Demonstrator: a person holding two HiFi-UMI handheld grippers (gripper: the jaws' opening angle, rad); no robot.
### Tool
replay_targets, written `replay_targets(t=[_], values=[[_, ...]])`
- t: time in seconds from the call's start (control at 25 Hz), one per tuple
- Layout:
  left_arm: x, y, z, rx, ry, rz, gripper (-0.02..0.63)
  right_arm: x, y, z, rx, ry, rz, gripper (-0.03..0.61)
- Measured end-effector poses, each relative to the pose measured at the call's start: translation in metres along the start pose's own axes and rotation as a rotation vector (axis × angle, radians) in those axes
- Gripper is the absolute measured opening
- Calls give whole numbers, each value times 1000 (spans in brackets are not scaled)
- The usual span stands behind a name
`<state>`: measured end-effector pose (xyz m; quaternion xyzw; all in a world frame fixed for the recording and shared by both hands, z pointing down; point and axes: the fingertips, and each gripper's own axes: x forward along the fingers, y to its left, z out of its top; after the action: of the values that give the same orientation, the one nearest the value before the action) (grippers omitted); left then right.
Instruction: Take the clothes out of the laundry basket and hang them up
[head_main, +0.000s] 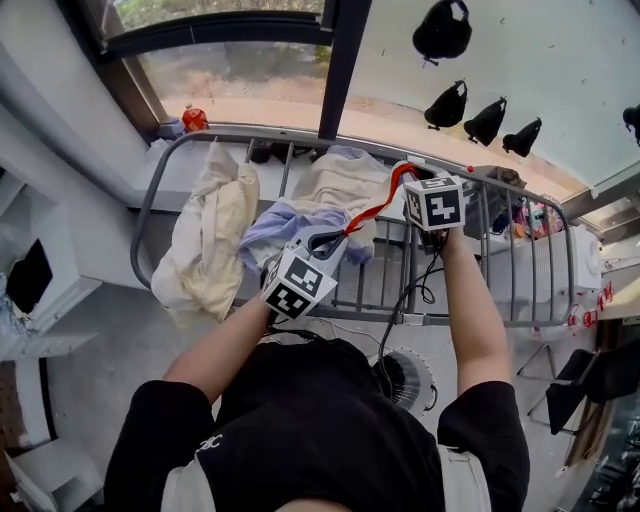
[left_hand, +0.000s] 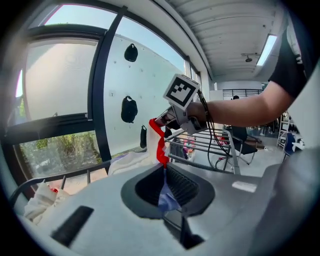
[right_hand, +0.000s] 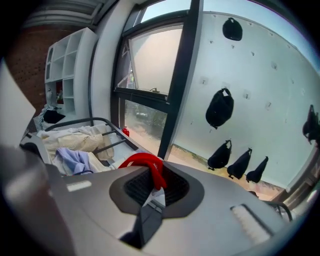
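Nearest, low in head view: black shirt, both forearms stretched forward over a grey drying rack.

Left gripper: jaws closed tight on a fold of lavender cloth, part of the red-edged garment.

Right gripper: clamped likewise on the same garment, at its red band plus a scrap of white cloth.

Red band strung between the two grippers, above the rack's rails, right end farther out than left.

Below the rack, on the floor: round white slatted object, kind not clear. Black cable hanging from right gripper down toward it.

Farther out, draped over the rails:
- cream garment at the left end
- lavender cloth just left of left gripper; whether one piece with the held garment, not clear
- pale beige garment mid-rack, touching the lavender
- small colourful items at the far right end, too small to tell

Beyond the rack: window sill with a small red object, dark window post, white panel with black bags hung on it.
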<state>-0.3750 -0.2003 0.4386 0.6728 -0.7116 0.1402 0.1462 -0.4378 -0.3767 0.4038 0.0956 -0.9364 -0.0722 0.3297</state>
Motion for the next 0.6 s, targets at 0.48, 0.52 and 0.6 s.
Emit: replay_targets(t=[0.48,0.52,0.6], values=[[-22,21,-18,-54,13,59,23,44,81,19,-86,72,188,38],[-21,20,-21,-52,22,57,23,50,83,8,-104,108,188,38],[-19,19,-24,-48,31,53,23,60,92,-10,-126,163,203,38]])
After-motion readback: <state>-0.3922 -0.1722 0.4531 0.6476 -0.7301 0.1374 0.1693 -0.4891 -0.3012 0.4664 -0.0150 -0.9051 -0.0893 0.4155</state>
